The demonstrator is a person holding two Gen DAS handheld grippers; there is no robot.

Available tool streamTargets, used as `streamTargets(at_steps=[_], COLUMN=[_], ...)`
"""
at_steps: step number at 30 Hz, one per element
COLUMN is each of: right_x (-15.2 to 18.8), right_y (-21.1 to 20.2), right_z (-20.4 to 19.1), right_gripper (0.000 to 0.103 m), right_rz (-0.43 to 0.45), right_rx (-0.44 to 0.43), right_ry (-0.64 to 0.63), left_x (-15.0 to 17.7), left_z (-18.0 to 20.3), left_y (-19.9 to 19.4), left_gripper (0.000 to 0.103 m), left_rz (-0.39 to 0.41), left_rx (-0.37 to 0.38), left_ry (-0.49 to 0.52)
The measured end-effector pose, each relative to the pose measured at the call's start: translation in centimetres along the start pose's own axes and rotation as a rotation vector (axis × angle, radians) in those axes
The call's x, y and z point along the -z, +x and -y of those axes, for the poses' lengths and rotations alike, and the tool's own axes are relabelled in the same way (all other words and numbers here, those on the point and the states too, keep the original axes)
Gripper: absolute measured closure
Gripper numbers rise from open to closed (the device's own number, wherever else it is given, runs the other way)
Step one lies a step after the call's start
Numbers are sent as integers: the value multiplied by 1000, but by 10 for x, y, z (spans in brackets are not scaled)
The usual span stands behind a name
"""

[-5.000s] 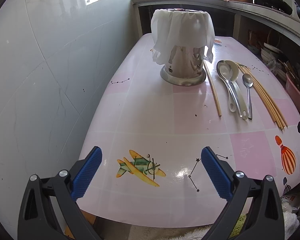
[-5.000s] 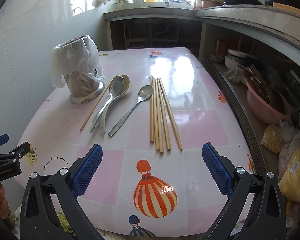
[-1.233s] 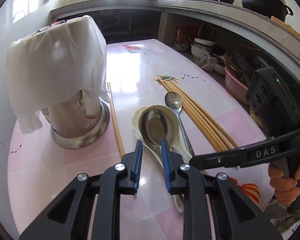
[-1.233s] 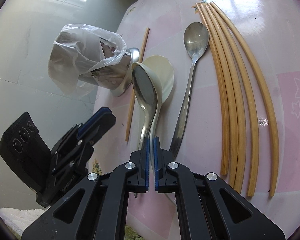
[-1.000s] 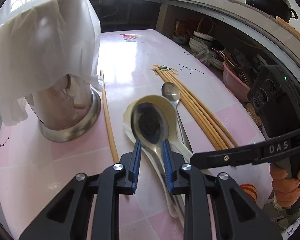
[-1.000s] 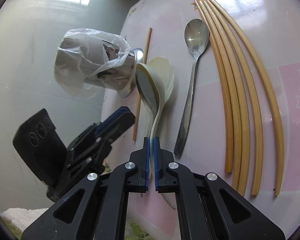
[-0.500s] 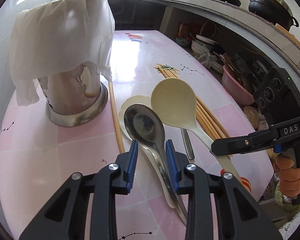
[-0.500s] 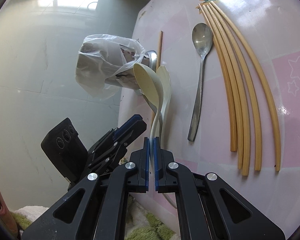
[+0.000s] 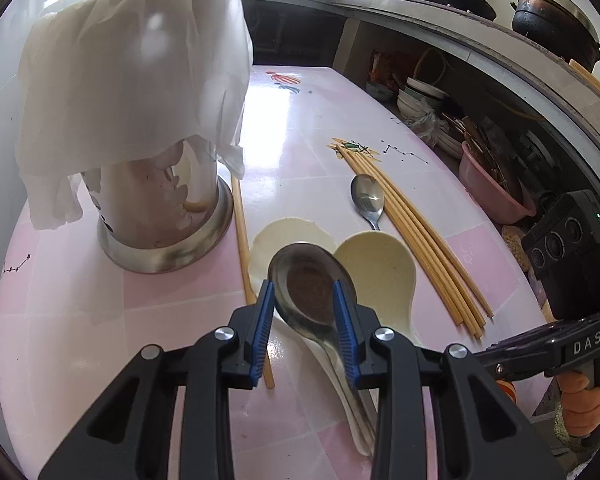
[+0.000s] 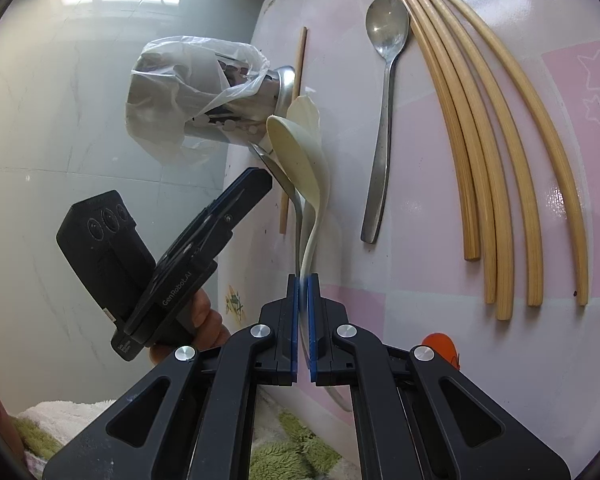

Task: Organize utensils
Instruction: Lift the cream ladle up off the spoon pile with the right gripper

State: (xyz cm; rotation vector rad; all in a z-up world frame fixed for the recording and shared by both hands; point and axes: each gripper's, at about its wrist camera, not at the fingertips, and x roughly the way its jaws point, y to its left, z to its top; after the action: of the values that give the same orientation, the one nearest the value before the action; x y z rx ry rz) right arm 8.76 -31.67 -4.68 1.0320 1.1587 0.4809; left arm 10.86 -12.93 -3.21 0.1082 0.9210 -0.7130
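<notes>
A steel utensil holder draped in a white plastic bag stands at the table's left. My right gripper is shut on the handle of a cream spoon, whose bowl is raised off the table. My left gripper stands open astride the bowl of a large metal spoon. That spoon lies on a second cream spoon. A small metal spoon, a bundle of chopsticks and a single chopstick lie flat.
The pink patterned table meets a tiled wall on the left. A shelf on the right holds stacked bowls and a pink basin. Pots stand on the counter above. A green rug lies below the table's near edge.
The right gripper has drawn one cream spoon out of the stack and lifted its bowl to the right of the large metal spoon. The left jaws have widened around that spoon's bowl.
</notes>
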Motion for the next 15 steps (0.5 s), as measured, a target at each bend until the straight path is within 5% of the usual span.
streamTargets(at_steps=[15], right_x=[3], right_y=[12], right_z=[4], right_gripper=[100], right_rz=[-23], right_rx=[10], right_ry=[-3], left_x=[-4], left_z=[-8], left_y=[8], left_gripper=[73], left_rz=[-17], left_rx=[33], left_ry=[-50])
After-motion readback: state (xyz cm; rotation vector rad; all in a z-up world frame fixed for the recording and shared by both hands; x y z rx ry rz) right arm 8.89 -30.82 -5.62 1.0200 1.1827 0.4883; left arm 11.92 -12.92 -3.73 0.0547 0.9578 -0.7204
